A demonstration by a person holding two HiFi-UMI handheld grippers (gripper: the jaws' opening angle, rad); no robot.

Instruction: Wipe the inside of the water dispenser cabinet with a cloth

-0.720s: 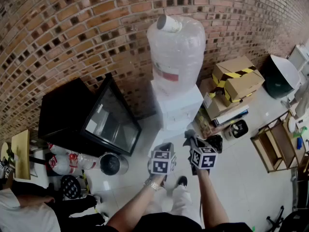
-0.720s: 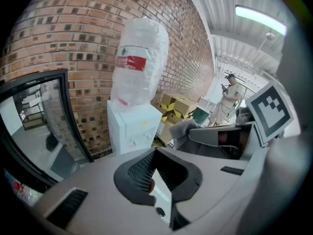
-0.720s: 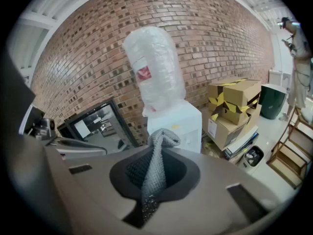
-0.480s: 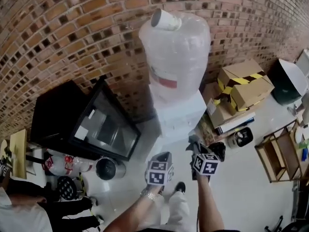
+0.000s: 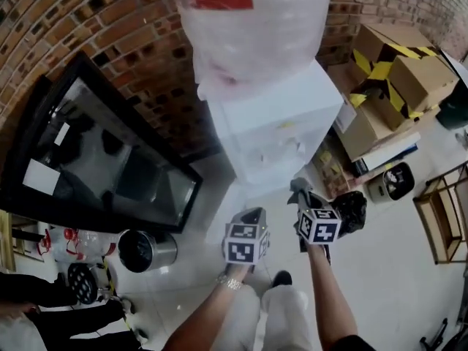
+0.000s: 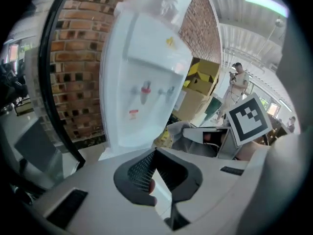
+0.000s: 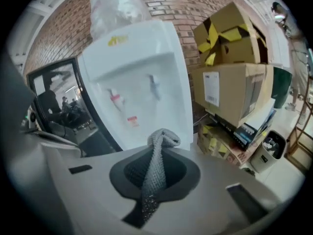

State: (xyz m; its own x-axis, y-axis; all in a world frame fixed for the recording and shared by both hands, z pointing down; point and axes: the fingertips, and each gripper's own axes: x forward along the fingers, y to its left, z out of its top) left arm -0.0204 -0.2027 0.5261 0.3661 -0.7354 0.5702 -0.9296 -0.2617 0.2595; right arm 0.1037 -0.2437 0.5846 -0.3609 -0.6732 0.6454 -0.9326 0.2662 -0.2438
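Note:
The white water dispenser (image 5: 272, 123) stands against the brick wall with a clear plastic-wrapped bottle (image 5: 248, 20) on top. Its taps and white front fill both gripper views (image 6: 139, 87) (image 7: 139, 82), and its lower front panel looks closed. My right gripper (image 5: 300, 191) (image 7: 157, 153) is shut on a grey knitted cloth (image 7: 163, 138) (image 5: 297, 186), whose bunched end sticks out past the jaws a little short of the dispenser's base. My left gripper (image 5: 252, 215) (image 6: 155, 154) hangs beside it, jaws together, holding nothing.
A black cabinet with a glass door (image 5: 102, 156) stands left of the dispenser, and a small metal bin (image 5: 145, 249) lies below it. Cardboard boxes (image 5: 395, 72), a black bag (image 5: 352, 209), a small waste bin (image 5: 392, 183) and a wooden shelf (image 5: 446, 210) crowd the right.
The head view has moved in and tipped lower, so the dispenser looks larger and the bottle top is cut off. Both grippers keep their places in front of me, cloth still held.

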